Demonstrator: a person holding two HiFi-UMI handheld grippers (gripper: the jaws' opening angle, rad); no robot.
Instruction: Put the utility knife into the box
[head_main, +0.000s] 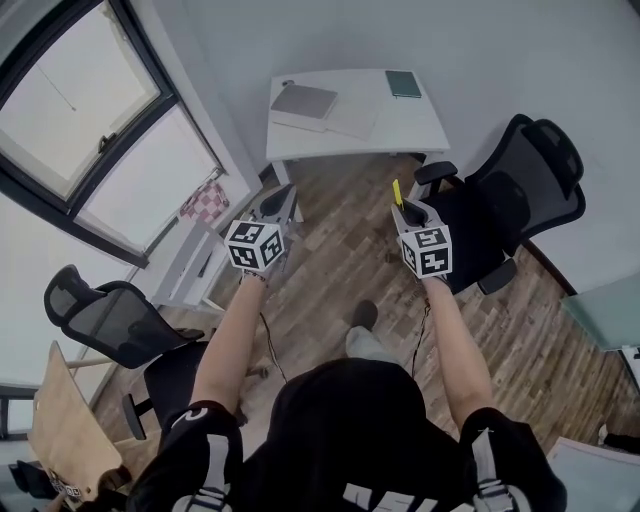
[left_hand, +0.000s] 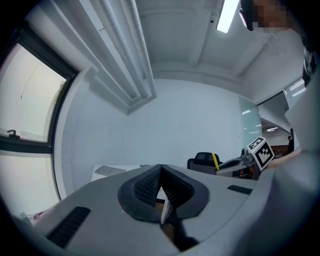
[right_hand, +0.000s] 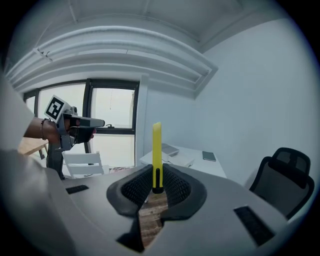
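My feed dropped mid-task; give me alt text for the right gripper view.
The right gripper has its fingers shut on a yellow utility knife, which stands upright between them. Beyond are a white desk and, at right, a black office chair.

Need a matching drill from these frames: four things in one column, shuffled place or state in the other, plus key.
Things:
1. knife
2. left gripper
3. notebook
4. office chair

Place or state:
A. lying on the white desk
B. jaws together, nothing between them
C. standing on the wood floor
D. upright in the right gripper

Pairs: 1-D, 2-B, 3-A, 4-C.
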